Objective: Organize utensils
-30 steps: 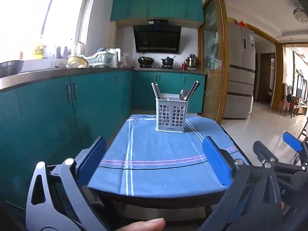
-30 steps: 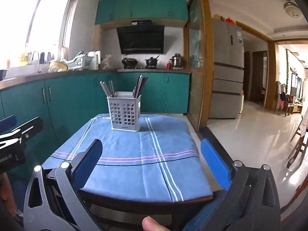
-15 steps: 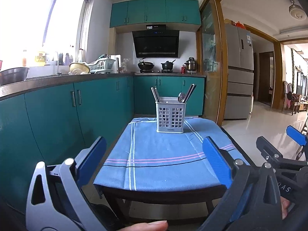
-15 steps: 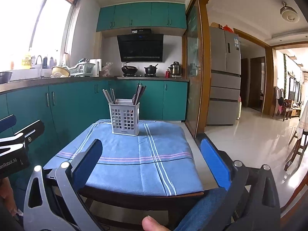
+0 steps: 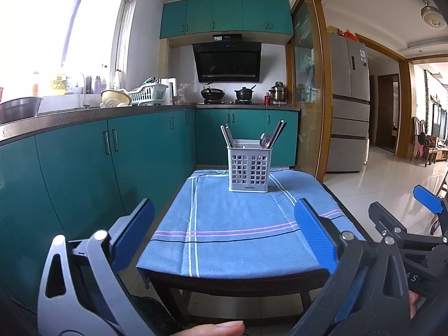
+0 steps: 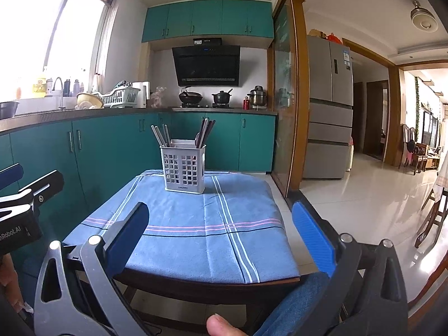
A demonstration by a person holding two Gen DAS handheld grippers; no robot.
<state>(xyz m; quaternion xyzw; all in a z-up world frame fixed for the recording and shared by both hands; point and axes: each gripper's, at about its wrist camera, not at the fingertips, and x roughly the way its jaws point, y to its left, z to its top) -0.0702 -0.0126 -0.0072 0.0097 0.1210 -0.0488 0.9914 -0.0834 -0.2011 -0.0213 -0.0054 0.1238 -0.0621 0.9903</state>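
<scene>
A white slotted utensil holder [image 5: 248, 168] [image 6: 184, 168] stands upright at the far end of a small table under a blue striped cloth [image 5: 238, 229] [image 6: 196, 232]. Chopsticks [image 5: 226, 137] [image 6: 161, 135] and a spoon [image 5: 264, 140] stick out of its top. My left gripper [image 5: 224, 224] is open and empty, back from the table's near edge. My right gripper [image 6: 221, 224] is also open and empty, at the near edge, to the right of the left one. No loose utensils lie on the cloth.
Teal cabinets [image 5: 84, 168] and a counter with a sink and dish rack [image 5: 145, 95] run along the left. A stove with pots [image 5: 228, 93] is behind the table. A fridge [image 5: 348, 103] and tiled floor [image 6: 364, 196] lie to the right.
Both grippers have drawn back and lower from the table, so the table and holder look smaller and farther. Both stayed open and empty.
</scene>
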